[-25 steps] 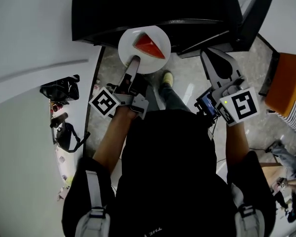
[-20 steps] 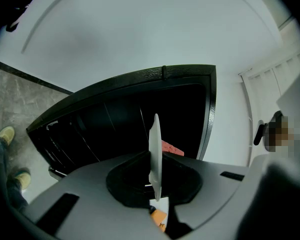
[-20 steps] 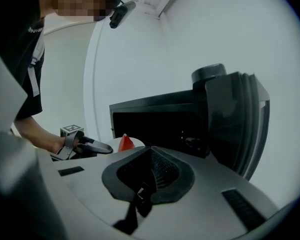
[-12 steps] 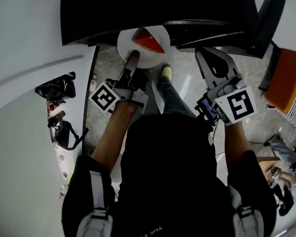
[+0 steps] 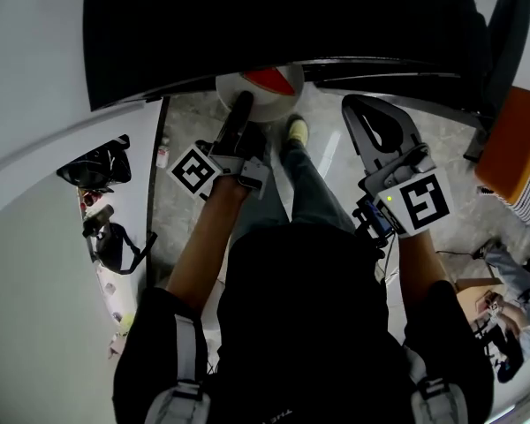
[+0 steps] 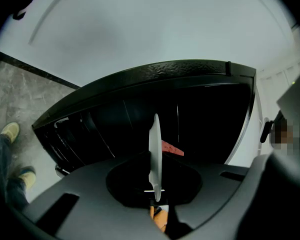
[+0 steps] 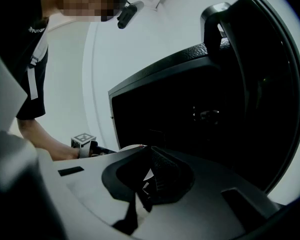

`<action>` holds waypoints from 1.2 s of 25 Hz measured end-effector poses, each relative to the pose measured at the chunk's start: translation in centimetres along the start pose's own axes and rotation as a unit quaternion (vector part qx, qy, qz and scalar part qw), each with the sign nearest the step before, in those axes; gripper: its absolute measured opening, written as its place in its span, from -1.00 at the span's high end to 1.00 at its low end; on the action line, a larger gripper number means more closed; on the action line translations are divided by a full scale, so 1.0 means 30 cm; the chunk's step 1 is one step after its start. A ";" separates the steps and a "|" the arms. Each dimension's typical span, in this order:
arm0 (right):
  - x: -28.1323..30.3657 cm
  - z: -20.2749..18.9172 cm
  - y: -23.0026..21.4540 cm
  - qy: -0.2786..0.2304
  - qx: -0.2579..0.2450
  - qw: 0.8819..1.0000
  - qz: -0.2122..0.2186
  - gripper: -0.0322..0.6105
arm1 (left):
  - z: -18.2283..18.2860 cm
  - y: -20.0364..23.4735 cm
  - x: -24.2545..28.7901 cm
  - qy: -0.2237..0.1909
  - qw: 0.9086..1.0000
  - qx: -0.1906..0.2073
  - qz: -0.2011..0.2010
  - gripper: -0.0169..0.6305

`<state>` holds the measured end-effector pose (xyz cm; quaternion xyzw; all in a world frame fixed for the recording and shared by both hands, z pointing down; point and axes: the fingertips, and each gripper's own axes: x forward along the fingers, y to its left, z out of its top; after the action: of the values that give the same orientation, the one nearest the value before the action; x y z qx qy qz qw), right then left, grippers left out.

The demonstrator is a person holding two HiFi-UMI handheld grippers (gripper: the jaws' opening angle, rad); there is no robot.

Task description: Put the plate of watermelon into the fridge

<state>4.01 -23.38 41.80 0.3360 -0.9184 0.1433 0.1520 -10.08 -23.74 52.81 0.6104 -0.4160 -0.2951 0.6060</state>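
Matt grey plastic shells cover the left tongs (image 5: 240,111) and the right tongs (image 5: 364,113), the right pair lined with a rough, ribbed dark pad, and each carries a white cube faced with flat printed square markers. The plate (image 5: 256,104) looks like smooth, glossy white ceramic, thin and clean-edged, against the fridge (image 6: 190,73), whose black top shows a pebbled, faintly shiny finish. The floor (image 5: 331,162) is mottled grey stone, polished enough to catch light, and the person's shirt (image 5: 300,325) is matt black cloth.
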 end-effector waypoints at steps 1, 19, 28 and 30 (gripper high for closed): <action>0.006 -0.001 -0.001 -0.005 0.002 1.000 0.000 0.87 | -0.002 0.019 0.006 -0.001 1.000 -0.002 0.003 0.87; 0.041 -0.063 -0.005 0.004 0.014 1.000 -0.003 0.87 | 0.000 0.284 0.165 -0.067 0.996 -0.058 0.010 0.87; 0.035 -0.078 -0.014 0.007 0.017 1.000 -0.005 0.87 | 0.020 0.359 0.193 -0.077 0.995 -0.061 0.029 0.87; 0.039 -0.074 -0.011 0.006 0.018 1.000 -0.003 0.87 | 0.027 0.353 0.199 -0.082 0.994 -0.064 0.021 0.87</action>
<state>3.79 -23.49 44.32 0.3407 -0.9138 0.1610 0.1518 -9.49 -28.46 64.04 0.5352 -0.4572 -0.3570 0.6140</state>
